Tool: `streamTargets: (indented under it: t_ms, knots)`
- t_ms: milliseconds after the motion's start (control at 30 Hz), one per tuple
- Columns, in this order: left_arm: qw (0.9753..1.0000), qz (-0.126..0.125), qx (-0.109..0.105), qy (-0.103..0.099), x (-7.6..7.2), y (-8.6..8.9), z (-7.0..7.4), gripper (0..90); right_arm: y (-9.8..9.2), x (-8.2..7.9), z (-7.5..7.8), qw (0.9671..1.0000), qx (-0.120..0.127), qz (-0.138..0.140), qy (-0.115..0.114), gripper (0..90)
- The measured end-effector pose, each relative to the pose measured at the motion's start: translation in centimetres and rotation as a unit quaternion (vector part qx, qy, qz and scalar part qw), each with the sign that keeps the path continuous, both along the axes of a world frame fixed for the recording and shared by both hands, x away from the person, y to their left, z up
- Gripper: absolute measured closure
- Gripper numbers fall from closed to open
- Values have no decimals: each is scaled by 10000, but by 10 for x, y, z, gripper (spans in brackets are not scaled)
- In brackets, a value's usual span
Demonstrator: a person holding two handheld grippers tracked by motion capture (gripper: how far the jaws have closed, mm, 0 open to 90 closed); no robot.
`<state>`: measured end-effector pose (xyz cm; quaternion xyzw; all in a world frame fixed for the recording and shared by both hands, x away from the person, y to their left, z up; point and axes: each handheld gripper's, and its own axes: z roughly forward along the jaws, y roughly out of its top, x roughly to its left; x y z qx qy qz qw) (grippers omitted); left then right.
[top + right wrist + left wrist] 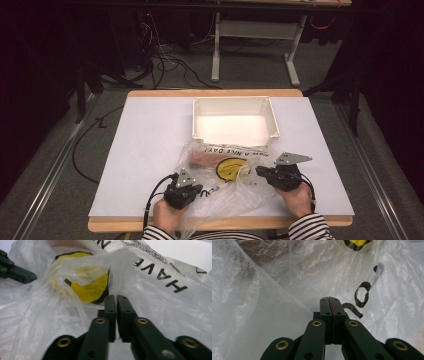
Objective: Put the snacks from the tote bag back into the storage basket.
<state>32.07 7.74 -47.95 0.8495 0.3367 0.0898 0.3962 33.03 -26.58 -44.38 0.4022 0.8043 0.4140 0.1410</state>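
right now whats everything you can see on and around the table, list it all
plastic bag: 1, clear with black lettering and a yellow smiley print, crumpled on the near middle of the table, between the two grippers
reddish-brown item: 1, inside the bag at its far left; cannot tell what it is
bin: 1, white, open-topped, on the far middle of the table, looks empty
table: 1, white top with wooden edge
desk frame: 1, grey-white, on the floor beyond the table
cables: several, black, on the floor behind and left of the table
left gripper: 1, black, jaws closed against the bag film
right gripper: 1, black, jaws nearly closed at the bag
hands: 2, striped sleeves, near edge
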Motion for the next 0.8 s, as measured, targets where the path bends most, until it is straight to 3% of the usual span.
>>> streamTargets:
  t_ms: [167,300,400,600,800]
  knots:
    - [9997,13,-244,-84,-4,3,7,900,-13,-18,-1,9998,-68,55,-184,900]
    - [9992,-115,-332,-178,-13,1,18,726,-19,-22,-3,9998,-48,-37,-213,900]
    - [9991,-216,-356,-116,-17,-3,22,601,-17,-21,-5,9997,-29,-99,-217,900]
    - [9990,-345,-274,-56,-24,-10,22,431,-11,-19,-7,9997,-39,-97,-232,900]
    - [9991,-417,-9,-65,-26,-19,15,401,-12,-20,-6,9996,2,-131,-245,900]
